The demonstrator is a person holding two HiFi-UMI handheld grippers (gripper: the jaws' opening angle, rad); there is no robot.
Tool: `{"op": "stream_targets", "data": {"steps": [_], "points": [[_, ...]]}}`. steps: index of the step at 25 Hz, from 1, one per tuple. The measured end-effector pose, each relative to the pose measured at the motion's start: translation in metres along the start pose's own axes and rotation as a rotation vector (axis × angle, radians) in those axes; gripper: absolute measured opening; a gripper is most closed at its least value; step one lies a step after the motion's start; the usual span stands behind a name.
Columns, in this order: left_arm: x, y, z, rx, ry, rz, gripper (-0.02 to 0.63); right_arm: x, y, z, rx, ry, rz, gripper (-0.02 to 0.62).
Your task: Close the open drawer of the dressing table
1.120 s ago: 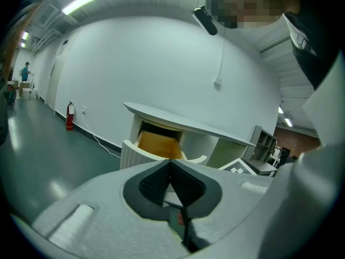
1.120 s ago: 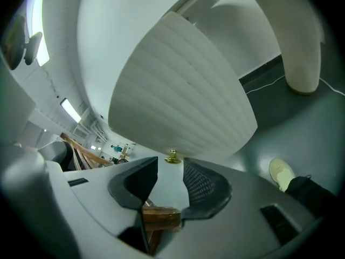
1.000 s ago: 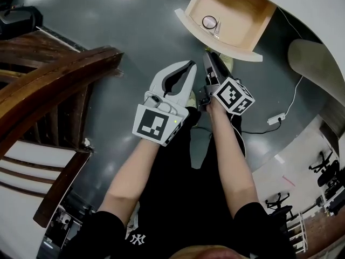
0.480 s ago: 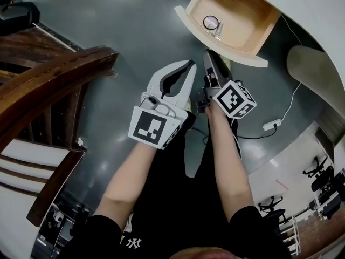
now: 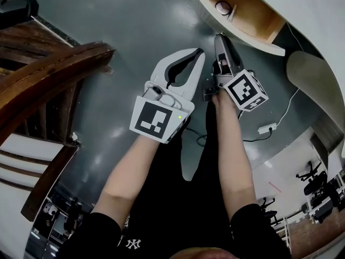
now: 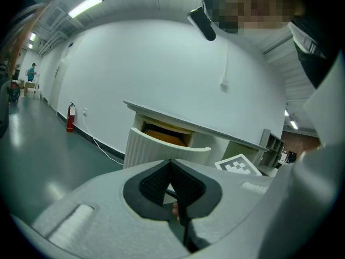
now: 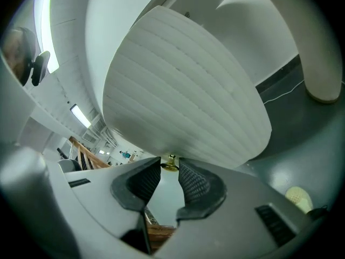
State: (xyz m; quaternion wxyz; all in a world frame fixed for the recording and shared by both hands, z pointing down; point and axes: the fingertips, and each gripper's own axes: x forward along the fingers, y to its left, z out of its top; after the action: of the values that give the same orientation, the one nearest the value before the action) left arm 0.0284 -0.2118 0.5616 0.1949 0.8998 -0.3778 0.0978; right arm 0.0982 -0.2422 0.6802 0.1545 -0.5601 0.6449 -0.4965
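The dressing table's drawer [image 5: 253, 16] stands open at the top right, its wooden inside holding a small round object [image 5: 222, 6]. My right gripper [image 5: 220, 36] points at the ribbed white drawer front [image 7: 183, 90]. In the right gripper view its fingertips [image 7: 170, 169] sit on either side of the small brass knob [image 7: 170, 164], which fills the gap between them. My left gripper [image 5: 197, 52] hovers beside it over the floor, tips together and holding nothing. In the left gripper view the shut left gripper [image 6: 170, 162] faces the drawer [image 6: 161, 143] from farther back.
A dark wooden stair rail [image 5: 48, 74] fills the left. On the grey floor lie a white cable and power strip [image 5: 265, 128]. A beige rounded seat [image 5: 315, 85] stands at the right. A red fire extinguisher [image 6: 70, 117] stands by the far wall.
Both grippers have moved forward toward the drawer, the right one reaching its front. The drawer now sits higher and farther right in the head view.
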Motion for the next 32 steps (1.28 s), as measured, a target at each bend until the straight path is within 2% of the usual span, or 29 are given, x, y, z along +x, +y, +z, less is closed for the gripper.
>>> {"op": "stream_targets", "data": {"steps": [16,20,32], "points": [[0.069,0.022,0.000,0.017,-0.046,-0.021,0.009,0.037,-0.017,0.058,-0.016,-0.079,0.042,0.114],[0.080,0.026,0.000,0.014,-0.055,-0.023,0.009,0.048,-0.013,0.078,-0.085,-0.095,0.078,0.114],[0.100,0.045,0.002,0.014,-0.077,-0.017,0.010,0.071,-0.024,0.118,-0.086,-0.169,0.087,0.112]]}}
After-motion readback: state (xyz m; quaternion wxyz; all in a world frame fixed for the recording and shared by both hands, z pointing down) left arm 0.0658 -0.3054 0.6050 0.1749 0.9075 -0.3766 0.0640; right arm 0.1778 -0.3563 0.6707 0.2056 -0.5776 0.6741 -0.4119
